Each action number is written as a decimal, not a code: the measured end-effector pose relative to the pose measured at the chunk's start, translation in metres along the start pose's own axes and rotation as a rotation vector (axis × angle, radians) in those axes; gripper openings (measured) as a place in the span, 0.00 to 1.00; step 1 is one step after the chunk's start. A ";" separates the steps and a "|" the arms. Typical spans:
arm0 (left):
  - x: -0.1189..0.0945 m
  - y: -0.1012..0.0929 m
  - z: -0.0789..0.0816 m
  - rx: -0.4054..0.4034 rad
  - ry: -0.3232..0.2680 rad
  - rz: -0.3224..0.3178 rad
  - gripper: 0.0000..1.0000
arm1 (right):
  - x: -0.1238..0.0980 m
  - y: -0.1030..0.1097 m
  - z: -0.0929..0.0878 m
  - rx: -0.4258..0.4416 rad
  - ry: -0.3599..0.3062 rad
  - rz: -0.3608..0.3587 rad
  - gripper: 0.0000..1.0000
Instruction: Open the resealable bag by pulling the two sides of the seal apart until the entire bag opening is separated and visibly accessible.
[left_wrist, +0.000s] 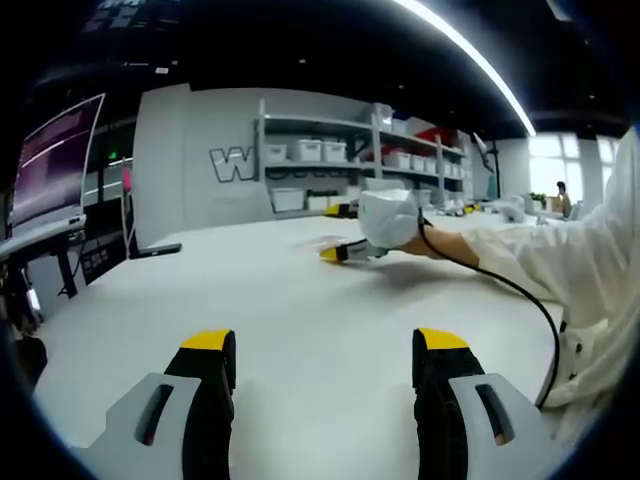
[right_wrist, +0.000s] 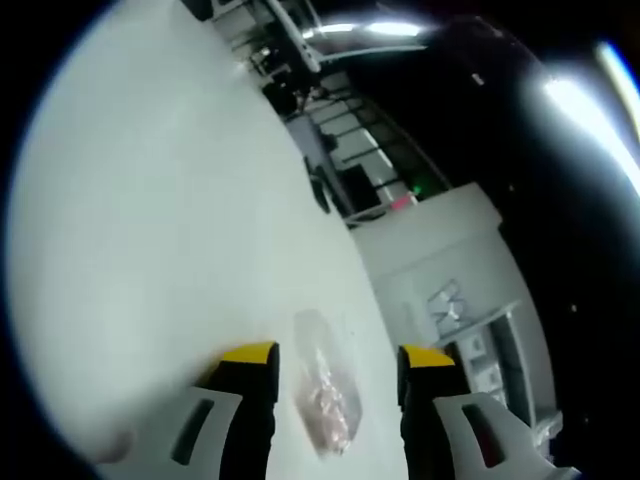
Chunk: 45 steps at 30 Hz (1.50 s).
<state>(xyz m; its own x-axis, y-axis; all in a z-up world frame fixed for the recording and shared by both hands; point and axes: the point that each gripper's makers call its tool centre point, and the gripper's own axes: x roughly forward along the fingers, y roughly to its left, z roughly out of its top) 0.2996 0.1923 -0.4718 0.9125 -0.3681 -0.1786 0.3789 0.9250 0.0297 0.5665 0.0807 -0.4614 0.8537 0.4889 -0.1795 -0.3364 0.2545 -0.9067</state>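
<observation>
Yellow-tipped black jaws of the left gripper (left_wrist: 325, 350) spread wide, nothing between them, hovering over the white table (left_wrist: 300, 300). Beyond them on the table, far side: right gripper (left_wrist: 345, 253), white body, yellow tips low against the tabletop, black cable (left_wrist: 505, 285) trailing back from it along a white sleeve (left_wrist: 560, 260). Faint clear patch on the table just past those tips, likely the resealable bag (left_wrist: 322, 241), too blurred there to confirm. Past the table's far edge: grey wall with white shelving (left_wrist: 350, 160) holding white bins. Curved monitor (left_wrist: 55, 160) off the table's left edge. Ceiling light strip (left_wrist: 470, 55) overhead.

Right gripper (right_wrist: 335, 365) in its own view: jaws wide apart, holding nothing. Resealable bag (right_wrist: 325, 385) flat on the table (right_wrist: 160, 200) between the two jaws, clear plastic with pinkish contents inside, long axis running roughly along the jaws. Cannot tell whether either jaw touches the bag. Seal state unreadable at this blur. View rolled hard, table surface running up and left, same shelving (right_wrist: 480, 350) beyond the table's edge to the right.
</observation>
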 end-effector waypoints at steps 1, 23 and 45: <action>0.000 0.000 0.000 0.000 0.000 0.000 0.72 | 0.001 0.000 0.000 0.000 0.001 -0.001 0.46; 0.001 0.005 -0.005 -0.012 0.005 0.005 0.72 | 0.020 -0.001 -0.001 0.009 0.035 -0.012 0.40; 0.000 0.009 -0.008 -0.020 0.008 0.008 0.72 | 0.026 0.008 -0.004 0.064 0.061 0.004 0.22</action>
<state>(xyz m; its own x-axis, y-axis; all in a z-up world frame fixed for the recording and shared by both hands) 0.3018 0.2009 -0.4791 0.9140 -0.3602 -0.1866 0.3686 0.9295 0.0113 0.5873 0.0918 -0.4752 0.8740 0.4393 -0.2079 -0.3633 0.3064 -0.8798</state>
